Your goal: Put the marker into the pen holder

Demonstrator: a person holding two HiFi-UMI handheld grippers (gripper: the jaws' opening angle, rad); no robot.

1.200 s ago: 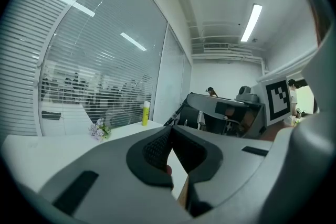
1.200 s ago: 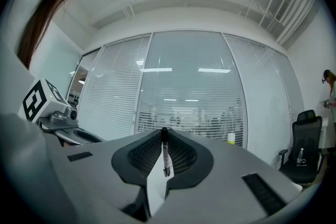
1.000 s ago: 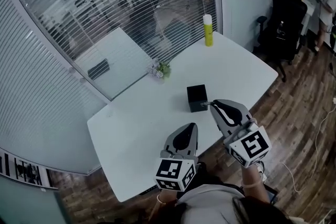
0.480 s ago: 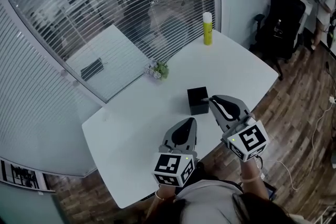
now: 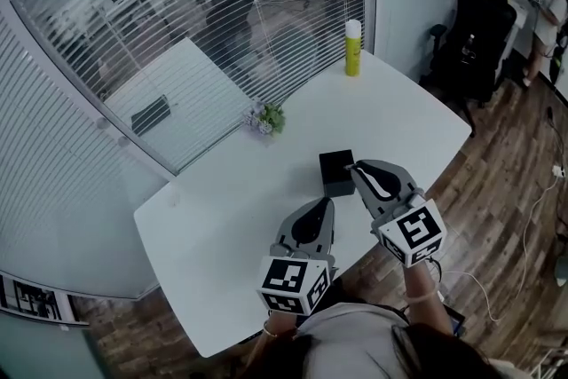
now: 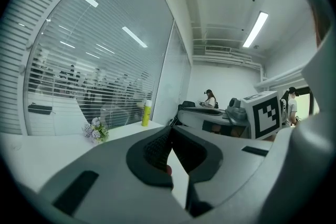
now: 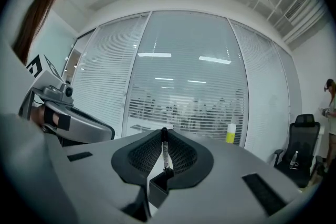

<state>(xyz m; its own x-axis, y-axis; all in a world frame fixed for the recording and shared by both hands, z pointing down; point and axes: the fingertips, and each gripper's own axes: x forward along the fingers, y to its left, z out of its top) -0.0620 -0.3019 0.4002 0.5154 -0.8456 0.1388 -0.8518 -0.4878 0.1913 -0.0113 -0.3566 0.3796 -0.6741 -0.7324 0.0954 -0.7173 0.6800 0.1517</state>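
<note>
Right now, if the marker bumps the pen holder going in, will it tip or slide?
Likely slides rather than tips: the pen holder looks squat and boxy, flat on the smooth table. Small and hollow, it is probably light. The marker, clamped in the right gripper, looks rigid.

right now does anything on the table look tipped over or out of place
Nothing stands out. The pen holder, yellow bottle and small flower bunch stand upright on the white table, and the right claw holds the marker upright at the holder.

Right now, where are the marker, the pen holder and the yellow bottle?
marker (image 7: 165, 150), right gripper view, middle of its barrel.
pen holder (image 5: 337, 185), head view, near side wall.
yellow bottle (image 5: 352, 58), head view, yellow body.
</note>
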